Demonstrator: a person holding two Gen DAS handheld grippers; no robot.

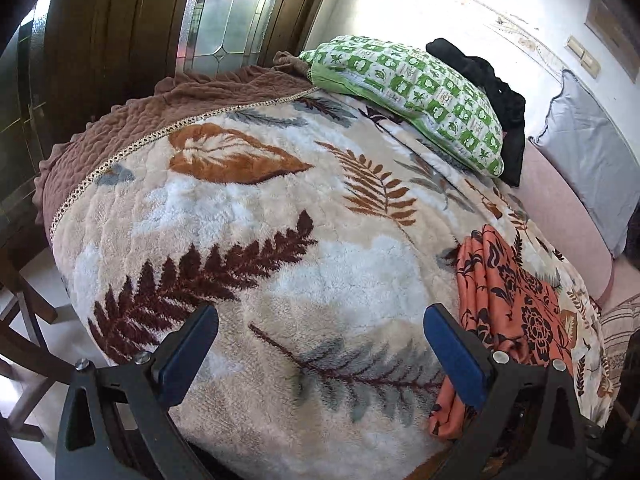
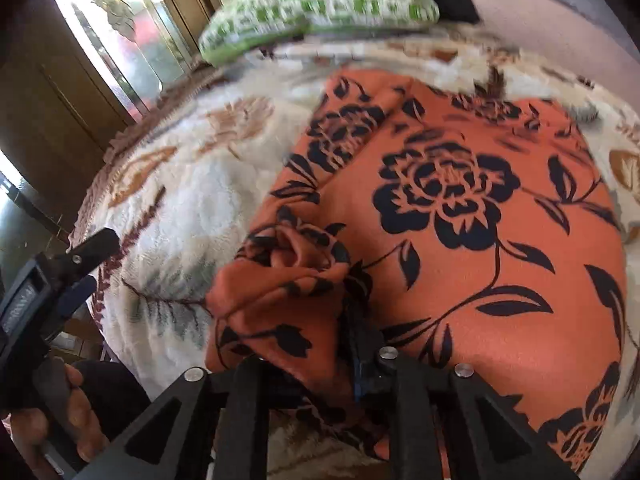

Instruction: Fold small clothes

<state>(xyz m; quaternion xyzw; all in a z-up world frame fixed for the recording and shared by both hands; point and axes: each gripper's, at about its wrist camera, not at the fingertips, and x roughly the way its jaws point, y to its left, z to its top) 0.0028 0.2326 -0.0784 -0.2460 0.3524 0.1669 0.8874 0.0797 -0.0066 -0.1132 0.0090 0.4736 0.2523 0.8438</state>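
Hovering over the bed, the left gripper (image 1: 320, 344) has its two blue-padded fingers (image 1: 460, 360) spread wide with nothing between them, only the plush leaf-print blanket (image 1: 248, 232) beneath. In the left wrist view a dark wooden door (image 1: 120, 32) with a leaded glass panel fills the upper left, and a brown quilted cover (image 1: 160, 120) edges the blanket below it. One green-and-white checked pillow (image 1: 408, 96) lies at upper centre, with one black garment (image 1: 504, 112) bunched against its right side and a grey cushion (image 1: 588, 160) farther right on a pink sheet (image 1: 560, 216).

One orange cloth with black roses (image 1: 508, 304) lies at the lower right of that view, just beside the left gripper's right finger. It appears as a long strip running from the bottom edge up toward the middle right.

In the right wrist view the left gripper (image 2: 84, 268) shows at the left edge, held by a hand (image 2: 60, 412) and well apart from the cloth. The same orange cloth (image 2: 460, 240) fills the centre and right, spread flat with its long side running up the frame toward the pillow (image 2: 320, 4). Its near left corner is bunched into a fold, and the right gripper (image 2: 356, 344) is pinched closed on that gathered fabric at lower centre.
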